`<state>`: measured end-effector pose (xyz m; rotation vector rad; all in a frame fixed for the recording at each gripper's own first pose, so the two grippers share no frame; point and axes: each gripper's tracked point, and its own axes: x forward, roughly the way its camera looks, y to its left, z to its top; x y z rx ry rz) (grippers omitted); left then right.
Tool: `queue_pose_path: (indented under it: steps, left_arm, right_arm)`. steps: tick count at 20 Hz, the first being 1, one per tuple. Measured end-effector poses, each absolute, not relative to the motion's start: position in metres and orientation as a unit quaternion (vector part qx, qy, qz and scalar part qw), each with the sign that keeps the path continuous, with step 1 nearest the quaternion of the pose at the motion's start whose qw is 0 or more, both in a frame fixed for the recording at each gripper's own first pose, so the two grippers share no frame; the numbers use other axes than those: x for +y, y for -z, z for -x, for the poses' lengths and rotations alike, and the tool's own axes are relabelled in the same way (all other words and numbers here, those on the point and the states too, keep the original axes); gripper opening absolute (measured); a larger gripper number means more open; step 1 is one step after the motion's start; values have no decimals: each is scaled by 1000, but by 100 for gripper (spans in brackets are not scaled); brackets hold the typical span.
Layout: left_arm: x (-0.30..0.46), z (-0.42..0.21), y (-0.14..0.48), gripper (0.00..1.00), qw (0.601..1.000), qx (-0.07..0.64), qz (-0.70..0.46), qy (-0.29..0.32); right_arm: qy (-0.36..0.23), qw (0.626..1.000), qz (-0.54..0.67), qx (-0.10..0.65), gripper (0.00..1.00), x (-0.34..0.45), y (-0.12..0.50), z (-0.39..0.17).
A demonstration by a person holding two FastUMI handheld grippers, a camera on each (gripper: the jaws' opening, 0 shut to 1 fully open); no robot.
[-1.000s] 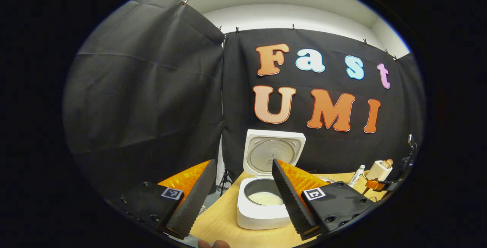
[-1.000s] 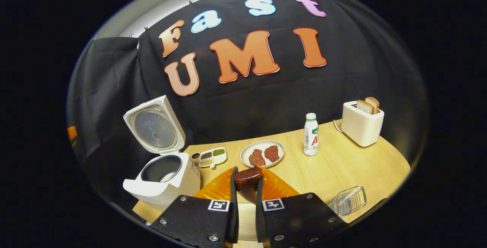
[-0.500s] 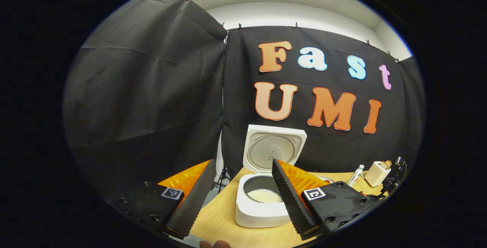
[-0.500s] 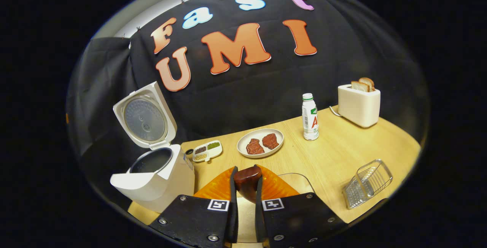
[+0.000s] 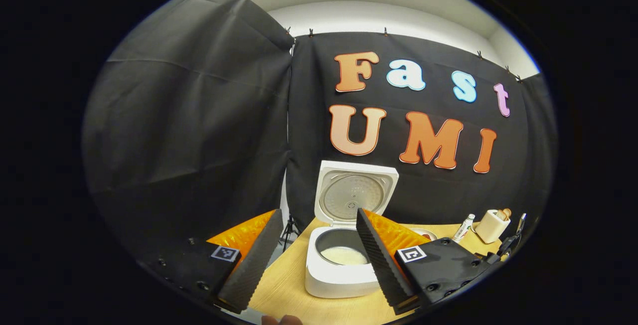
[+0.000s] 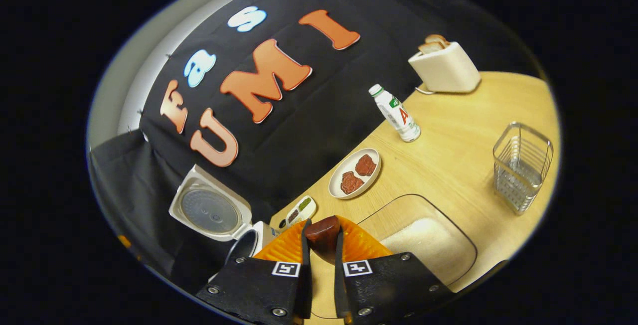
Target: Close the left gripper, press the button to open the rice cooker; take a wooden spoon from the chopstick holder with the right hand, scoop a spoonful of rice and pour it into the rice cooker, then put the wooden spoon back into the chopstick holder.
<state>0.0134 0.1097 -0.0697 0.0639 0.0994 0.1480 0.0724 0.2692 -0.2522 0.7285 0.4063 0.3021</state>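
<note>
wooden spoon (image 6: 323, 233) sits clamped between the two fingers of the right gripper (image 6: 323, 245), only its dark brown rounded end showing above the pads; its long axis seems to run down through the grip and cannot be followed further. the coming move, judged from the task, is to return it to the chopstick holder (image 6: 522, 165), and that turns on one relation: the holder, a clear ribbed basket with its mouth up, stands well off toward the right edge of the right gripper view, on the far side of the clear tray of rice (image 6: 423, 238) that lies just ahead of the fingers. the right hand is plainly the nearer one. the spoon will need to come over the holder's mouth roughly upright before it goes in.

the rice cooker (image 5: 341, 255) stands open on the wooden table (image 5: 289, 290), lid tipped back, a pale layer of rice in its pot, so the pour looks done. in the left gripper view it lies straight ahead of the left gripper (image 5: 316, 250), whose ribbed fingers stand wide apart and hold nothing.
</note>
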Motion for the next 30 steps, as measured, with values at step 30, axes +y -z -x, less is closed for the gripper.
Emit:
queue_pose_path:
  steps: [30]
  left_arm:
    - [104,-85,69,100,997,54,-32,-46]
  right_arm:
    - [-101,779,-592,181,17,254,135,-104]
